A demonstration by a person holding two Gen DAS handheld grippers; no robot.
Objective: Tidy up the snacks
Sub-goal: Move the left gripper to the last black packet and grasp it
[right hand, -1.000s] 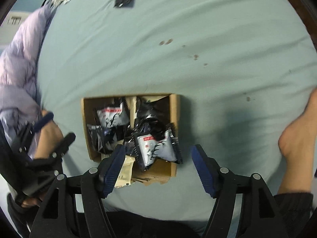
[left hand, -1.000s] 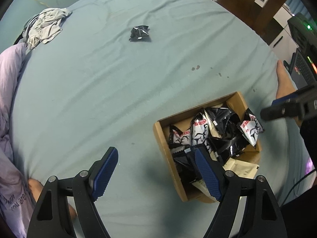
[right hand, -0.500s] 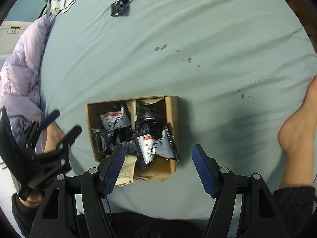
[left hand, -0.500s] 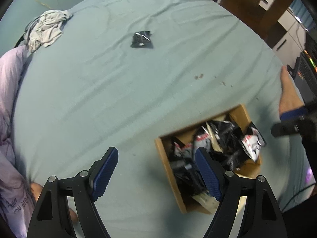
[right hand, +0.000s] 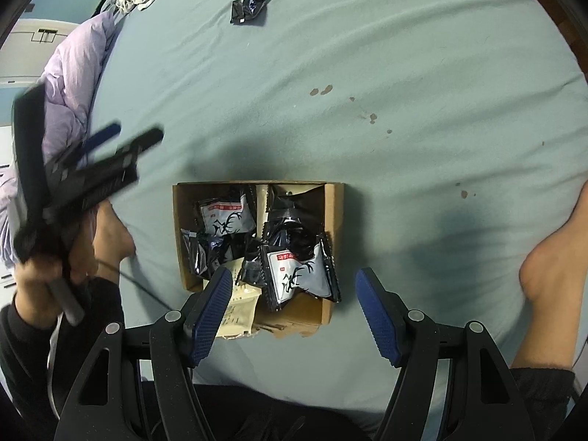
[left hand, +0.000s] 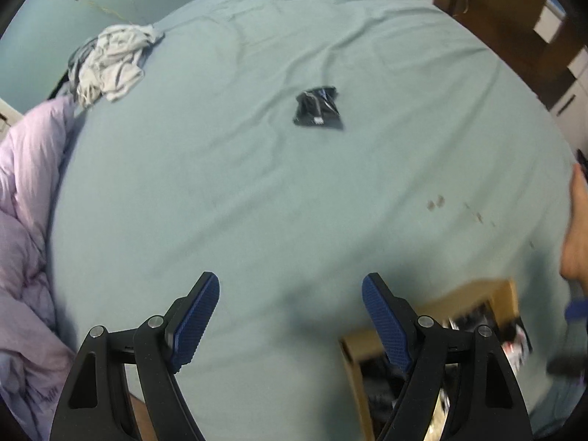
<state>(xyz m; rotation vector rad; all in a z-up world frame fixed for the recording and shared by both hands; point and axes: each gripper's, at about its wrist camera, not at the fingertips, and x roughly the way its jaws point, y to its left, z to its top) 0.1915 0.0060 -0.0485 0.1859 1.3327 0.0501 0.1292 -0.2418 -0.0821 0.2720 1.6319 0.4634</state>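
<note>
Since the earlier frames, the left gripper (left hand: pixel 290 316) had swung away from the cardboard box (left hand: pixel 474 296), which slid from the middle of the left wrist view down to its lower right corner, while the lone black snack packet (left hand: pixel 318 108) drew from the top of that view toward its upper centre. Its jaws stood wide apart with nothing between them. The right gripper (right hand: pixel 294 308) had hardly shifted; it hung just below the box (right hand: pixel 332 220), jaws likewise parted and empty.

Judging by how things lay, the job looked nearly finished. Most snacks sat piled in the two-compartment box at the centre of the right wrist view: black and silver packets (right hand: pixel 299 273) heaped across both halves, with a pale beige sachet (right hand: pixel 239 310) spilling over the lower rim. Only the stray packet (right hand: pixel 250 8) near the top of that view remained out on the green bed sheet (right hand: pixel 404 55), well apart from the box. Fetching it seemed to be the step left.

Each silver packet front bore a red label strip and a black antler-like drawing; the characters on the strip were too small to read. The beige sachet carried faint printed lines, also illegible.
</note>
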